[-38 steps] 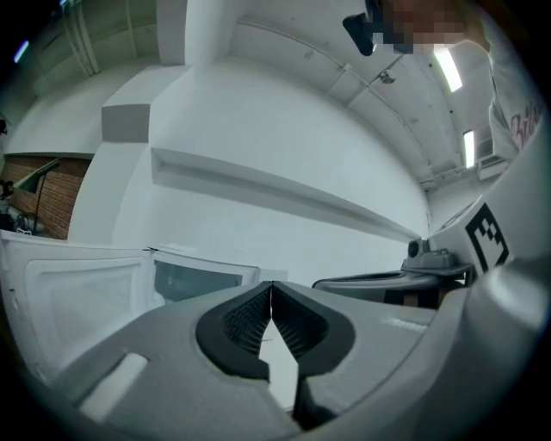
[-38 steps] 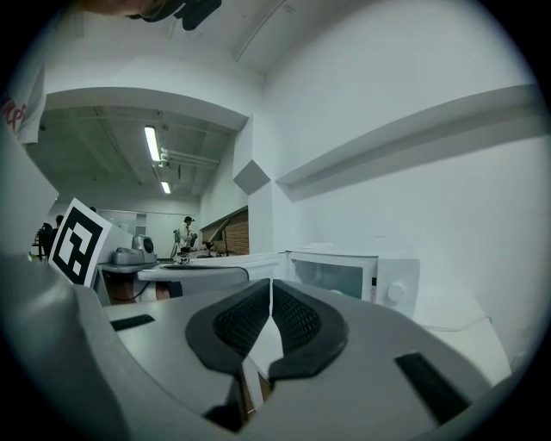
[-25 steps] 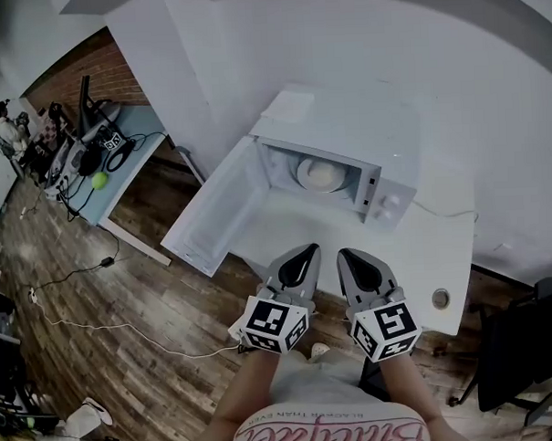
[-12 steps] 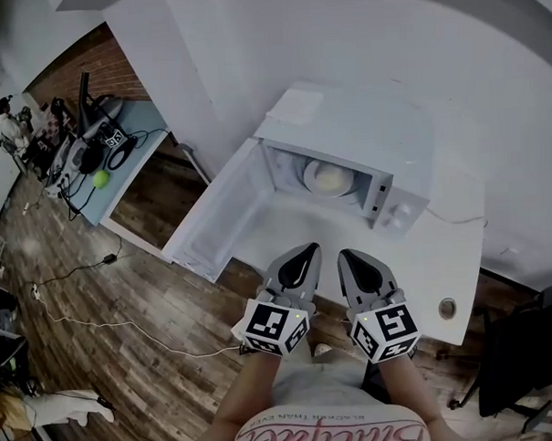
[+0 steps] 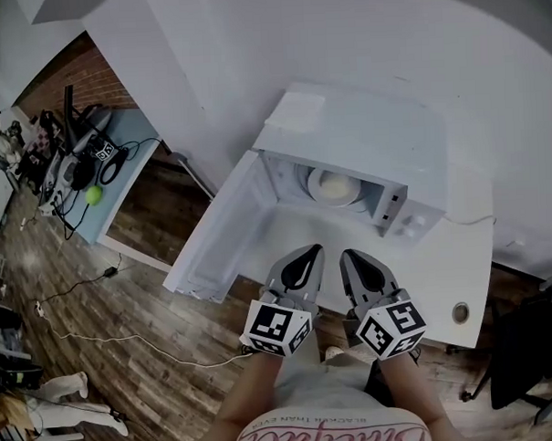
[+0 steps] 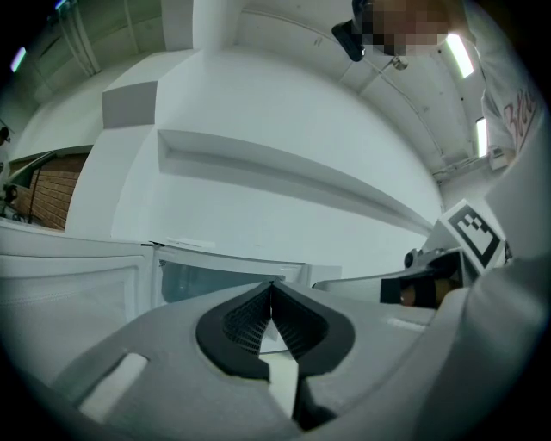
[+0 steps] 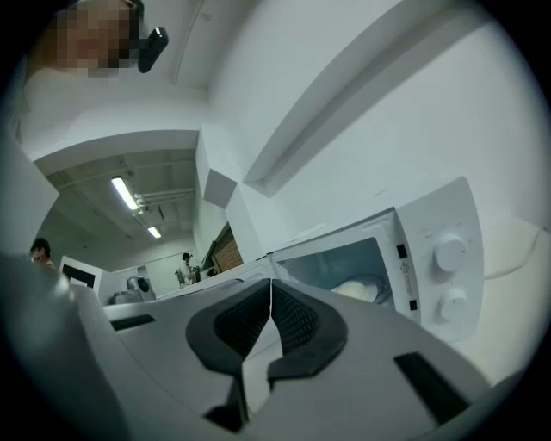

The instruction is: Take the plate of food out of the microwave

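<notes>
Left gripper (image 5: 310, 251) and right gripper (image 5: 348, 255) are clenched on nothing before the open microwave (image 5: 364, 133). Its plate (image 5: 334, 187) sits inside; I judge it stiff, slick, breakable: I'd pinch its near rim.

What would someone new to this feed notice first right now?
The white microwave on the white table, its door swung wide open to the left, with the plate of food sitting inside. Below it in the head view, the left gripper and right gripper hang side by side, both shut and empty, short of the opening.
</notes>
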Demonstrator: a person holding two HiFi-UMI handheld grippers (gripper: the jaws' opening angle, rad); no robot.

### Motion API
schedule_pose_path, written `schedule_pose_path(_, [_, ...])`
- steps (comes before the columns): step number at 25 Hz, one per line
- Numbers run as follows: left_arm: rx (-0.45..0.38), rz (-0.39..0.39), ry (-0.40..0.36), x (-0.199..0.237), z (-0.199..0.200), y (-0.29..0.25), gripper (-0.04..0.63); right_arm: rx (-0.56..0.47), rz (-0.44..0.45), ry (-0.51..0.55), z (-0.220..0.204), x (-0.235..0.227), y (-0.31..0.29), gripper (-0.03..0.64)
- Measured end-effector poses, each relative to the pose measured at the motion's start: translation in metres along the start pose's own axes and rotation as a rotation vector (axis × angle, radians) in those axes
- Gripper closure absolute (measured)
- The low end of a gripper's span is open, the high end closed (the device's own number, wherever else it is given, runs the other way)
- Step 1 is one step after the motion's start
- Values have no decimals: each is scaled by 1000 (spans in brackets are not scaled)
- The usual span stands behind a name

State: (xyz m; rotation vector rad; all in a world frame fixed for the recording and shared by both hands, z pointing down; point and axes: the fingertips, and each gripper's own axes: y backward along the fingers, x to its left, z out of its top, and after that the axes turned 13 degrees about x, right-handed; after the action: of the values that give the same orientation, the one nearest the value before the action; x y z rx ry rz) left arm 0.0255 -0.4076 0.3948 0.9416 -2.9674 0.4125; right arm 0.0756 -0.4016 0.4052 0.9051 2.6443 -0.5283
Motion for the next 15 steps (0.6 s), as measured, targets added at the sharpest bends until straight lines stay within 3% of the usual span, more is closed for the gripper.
schedule_pose_path(3, [6,-13,-4,17,3,-9,588,-14,-21,-104,4,-16,-15,603])
schedule_pose_path(15, [62,-119,-27,65,6,-56,588,-16,-83,-247,3,-47,-77,601])
